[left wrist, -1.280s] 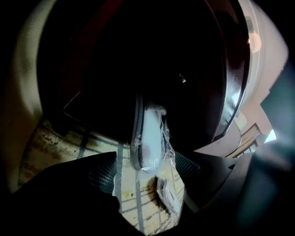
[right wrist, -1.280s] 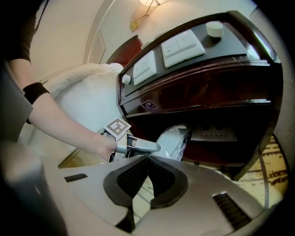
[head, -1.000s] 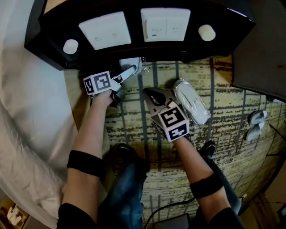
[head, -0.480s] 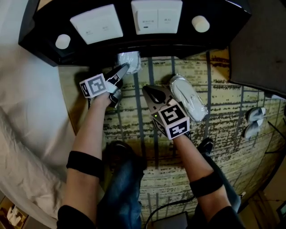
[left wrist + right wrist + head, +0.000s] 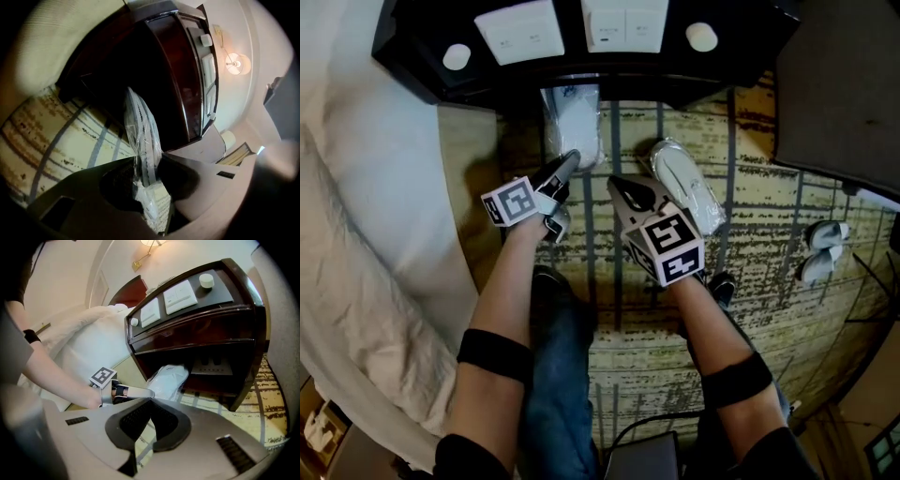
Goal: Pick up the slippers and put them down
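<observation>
Filling the left side of the head view, a white bed (image 5: 366, 216) borders a patterned rug (image 5: 769, 281) that covers the middle and right. A dark nightstand (image 5: 422, 66) spans the top edge. Just below its edge, at upper centre, a plastic-wrapped slipper (image 5: 572, 117) shows. The left gripper (image 5: 572, 157) pinches its near end. Those jaws have just been closing and now press on the wrapping between them, as the left gripper view shows. A second wrapped slipper (image 5: 684, 187) lies on the rug just right of the right gripper (image 5: 623, 185), whose jaws are pressed together on nothing. A small pale pair (image 5: 820, 248) sits near the right edge.
</observation>
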